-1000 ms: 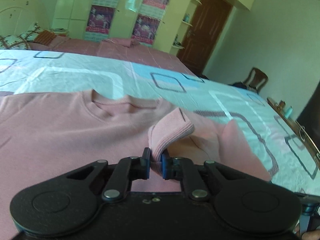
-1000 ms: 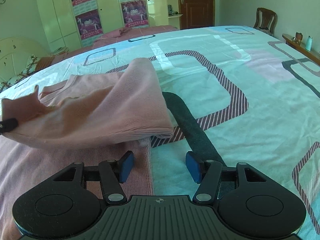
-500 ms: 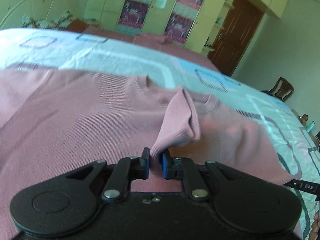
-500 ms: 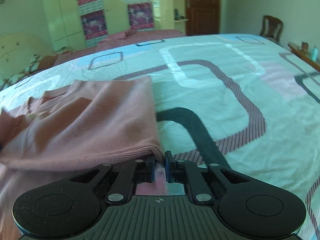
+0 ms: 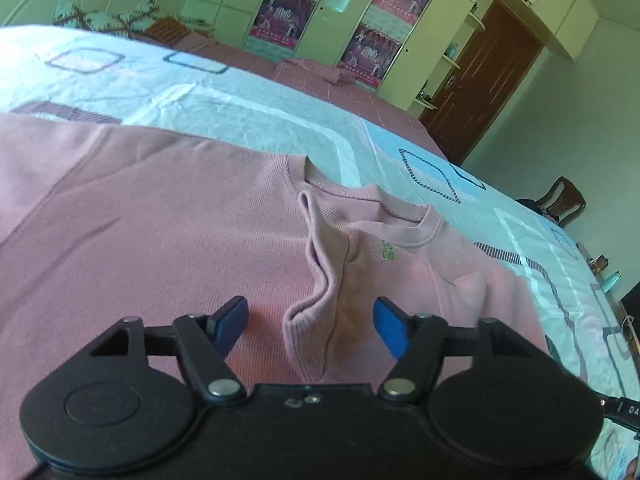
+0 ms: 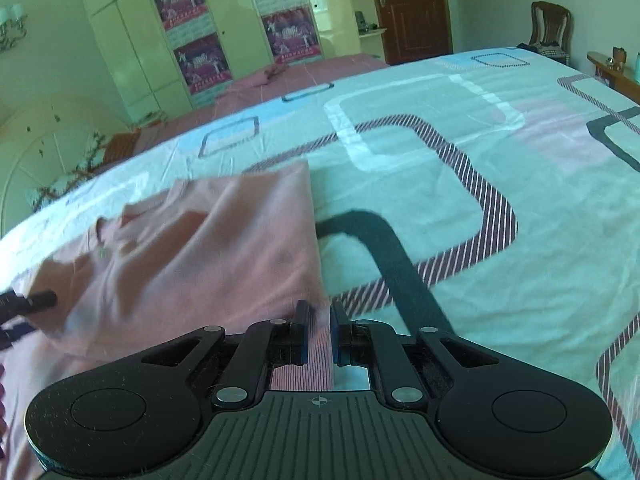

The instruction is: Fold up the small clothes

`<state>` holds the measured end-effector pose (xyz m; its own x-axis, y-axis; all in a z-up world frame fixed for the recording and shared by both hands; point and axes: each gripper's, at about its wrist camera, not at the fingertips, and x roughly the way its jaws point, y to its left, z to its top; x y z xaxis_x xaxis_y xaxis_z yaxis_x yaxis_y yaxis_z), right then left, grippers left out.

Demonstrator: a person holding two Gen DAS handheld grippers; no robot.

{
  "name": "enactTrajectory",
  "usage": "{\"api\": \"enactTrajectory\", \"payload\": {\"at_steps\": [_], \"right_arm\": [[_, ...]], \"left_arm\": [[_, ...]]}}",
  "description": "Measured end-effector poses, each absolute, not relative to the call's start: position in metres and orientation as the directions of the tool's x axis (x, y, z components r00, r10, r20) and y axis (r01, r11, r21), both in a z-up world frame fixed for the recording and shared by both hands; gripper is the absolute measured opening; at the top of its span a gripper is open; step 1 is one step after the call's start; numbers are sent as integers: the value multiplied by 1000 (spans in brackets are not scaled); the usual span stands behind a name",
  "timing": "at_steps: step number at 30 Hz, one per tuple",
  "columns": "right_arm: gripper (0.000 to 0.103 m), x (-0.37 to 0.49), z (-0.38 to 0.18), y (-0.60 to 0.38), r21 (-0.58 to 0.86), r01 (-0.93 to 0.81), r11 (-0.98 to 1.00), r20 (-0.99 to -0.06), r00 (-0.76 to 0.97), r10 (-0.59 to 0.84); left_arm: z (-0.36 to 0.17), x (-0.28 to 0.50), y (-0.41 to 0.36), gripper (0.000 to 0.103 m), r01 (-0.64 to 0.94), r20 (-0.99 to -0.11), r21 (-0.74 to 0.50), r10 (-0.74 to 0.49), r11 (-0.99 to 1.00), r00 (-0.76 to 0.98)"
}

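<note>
A pink sweatshirt (image 5: 160, 248) lies flat on the patterned bed sheet (image 5: 240, 104), neckline facing away. Its sleeve cuff (image 5: 316, 304) lies folded across the chest, loose between the fingers of my left gripper (image 5: 308, 322), which is open. In the right wrist view the sweatshirt's folded-over side (image 6: 208, 256) lies on the body, and my right gripper (image 6: 319, 334) is shut on the sweatshirt's ribbed hem (image 6: 308, 368) at its right corner. The left gripper's tip (image 6: 36, 300) shows at the left edge.
The sheet (image 6: 440, 168) spreads wide to the right of the shirt. A second pink-covered bed (image 5: 320, 80), wardrobes with posters (image 5: 360, 40), a brown door (image 5: 488, 80) and a wooden chair (image 6: 550, 28) stand beyond. A shelf with bottles (image 5: 608, 276) runs along the right side.
My left gripper has opened and let the sleeve cuff drop onto the chest. My right gripper closed on the hem corner half a second ago and stays shut on it, now lifted a little.
</note>
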<state>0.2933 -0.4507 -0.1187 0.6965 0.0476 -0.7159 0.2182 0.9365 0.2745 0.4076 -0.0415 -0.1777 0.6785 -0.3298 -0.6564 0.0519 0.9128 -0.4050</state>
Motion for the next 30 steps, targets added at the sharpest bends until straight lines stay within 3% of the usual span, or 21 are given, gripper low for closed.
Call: {"api": "enactTrajectory", "payload": {"at_steps": [3,6,14,16,17,18,22,28,30], "right_arm": [[18,320,-120,-458,295,233,927,-712,701,51],[48,350,-127,-462,324,234,917,-708,702,71],[50,428,-151,-472,333,257,907,-727,683,74],[45,439,-157,-473,342,258,904,-733,674,85],[34,443,-157,-471,337,250,908,-736,672,88],[8,445,-157,-469,334,228,915,-737,668,103],[7,438,-153,-462,233,215,948,-730,683,24],[7,432,-155,-461,125,251,960,-731,677,-81],[7,427,-145,-457,106,243,964,-703,704,-100]], "left_arm": [[-179,416,-41,47,40,-649,-411,-323,911,689],[-180,421,-38,37,26,-648,-410,-312,912,695],[-181,423,-33,6,43,-644,-402,-316,915,697],[-180,422,-35,5,53,-637,-386,-307,921,707],[-179,421,-36,5,56,-632,-379,-302,924,714],[-178,420,-37,4,57,-627,-372,-296,926,721],[-174,413,-36,4,46,-600,-334,-250,941,760],[-186,415,-35,5,4,-646,-262,-179,965,742],[-181,412,-38,14,15,-641,-243,-172,970,748]]}}
